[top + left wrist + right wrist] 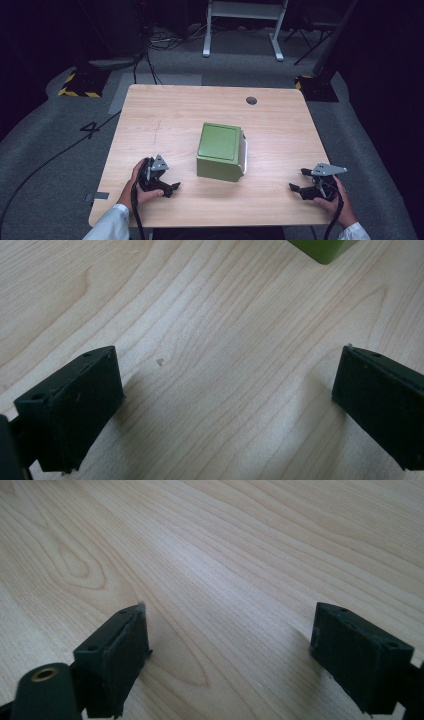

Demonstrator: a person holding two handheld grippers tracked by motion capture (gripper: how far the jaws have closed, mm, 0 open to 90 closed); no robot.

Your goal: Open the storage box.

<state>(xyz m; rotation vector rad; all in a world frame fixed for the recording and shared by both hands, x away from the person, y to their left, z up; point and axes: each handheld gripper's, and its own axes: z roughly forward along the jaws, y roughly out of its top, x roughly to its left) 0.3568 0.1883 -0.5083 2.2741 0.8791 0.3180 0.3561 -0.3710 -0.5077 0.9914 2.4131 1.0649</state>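
A green box point(220, 150) with a grey flap on its right side sits near the middle of the wooden table point(165, 107). My left gripper point(170, 182) rests on the table to the box's left, open, with bare wood between its jaws. A corner of the green box point(325, 247) shows at the top of the left gripper view, beyond my left gripper point(227, 405). My right gripper point(299, 181) rests near the front right of the table, open and apart from the box. In the right gripper view my right gripper point(230, 652) has only wood grain between its jaws.
A round cable hole point(251, 100) lies in the table's far right part. Beyond the table stand a white desk frame point(242, 30) and black stands with yellow-black hazard tape point(80, 85). Cables run over the grey floor at the left.
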